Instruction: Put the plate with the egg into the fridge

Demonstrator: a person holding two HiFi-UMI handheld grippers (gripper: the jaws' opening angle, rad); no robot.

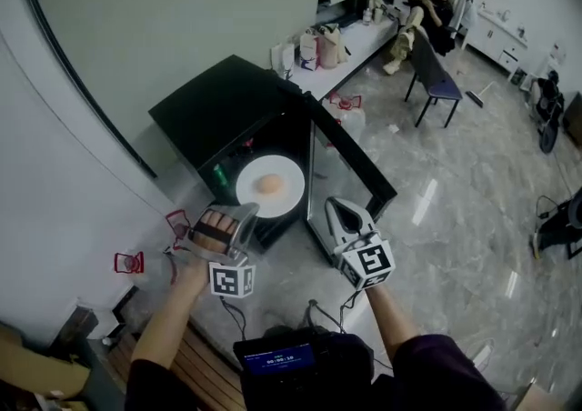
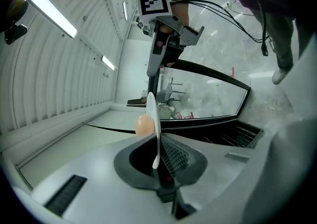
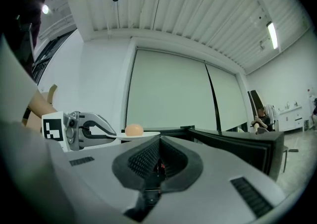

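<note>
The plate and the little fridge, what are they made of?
The plate looks like white glazed ceramic, or maybe plastic: it is smooth, thin-rimmed and faintly shiny. The fridge seems to be black metal or plastic with a matte top. Its open door looks like glossy glass.

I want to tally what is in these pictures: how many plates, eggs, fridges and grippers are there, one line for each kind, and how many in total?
plate: 1
egg: 1
fridge: 1
grippers: 2 (left gripper, right gripper)
Total: 5
</note>
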